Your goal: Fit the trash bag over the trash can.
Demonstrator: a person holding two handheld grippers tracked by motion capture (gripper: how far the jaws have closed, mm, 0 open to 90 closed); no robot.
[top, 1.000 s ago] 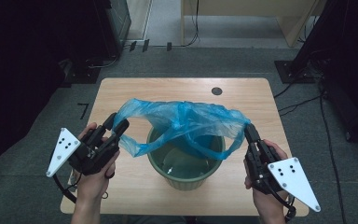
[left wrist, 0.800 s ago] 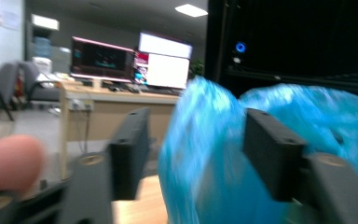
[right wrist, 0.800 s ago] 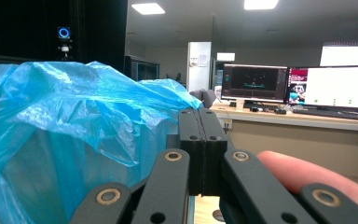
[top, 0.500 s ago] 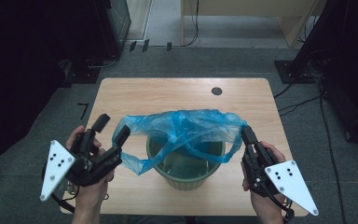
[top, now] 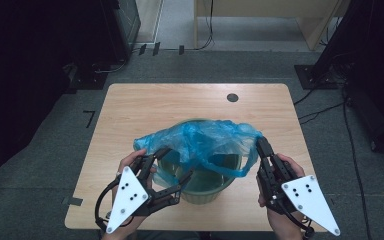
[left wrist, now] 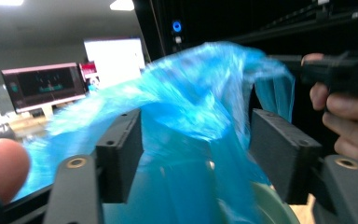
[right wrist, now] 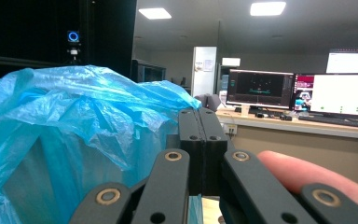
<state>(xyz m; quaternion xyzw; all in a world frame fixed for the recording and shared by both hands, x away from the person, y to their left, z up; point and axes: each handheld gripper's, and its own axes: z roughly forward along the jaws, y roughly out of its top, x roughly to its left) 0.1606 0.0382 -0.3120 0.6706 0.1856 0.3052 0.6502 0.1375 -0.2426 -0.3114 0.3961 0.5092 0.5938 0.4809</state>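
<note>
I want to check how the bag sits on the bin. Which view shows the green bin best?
The high view: the green bin shows whole on the table, the blue bag draped across its mouth. The left gripper view catches a sliver of rim; in the right gripper view the bag hides it.

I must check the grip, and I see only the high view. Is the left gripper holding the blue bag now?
Observer: No. In the left gripper view the left gripper is open; the blue bag hangs between its pads, and its jaws have just been opening.
Operator: And the right one?
Observer: In the right gripper view the right gripper has its pads pressed together, pinching the bag's edge.
Operator: Is the bag near the green bin?
Observer: Yes, the left gripper view shows the green bin rim just below the plastic.
</note>
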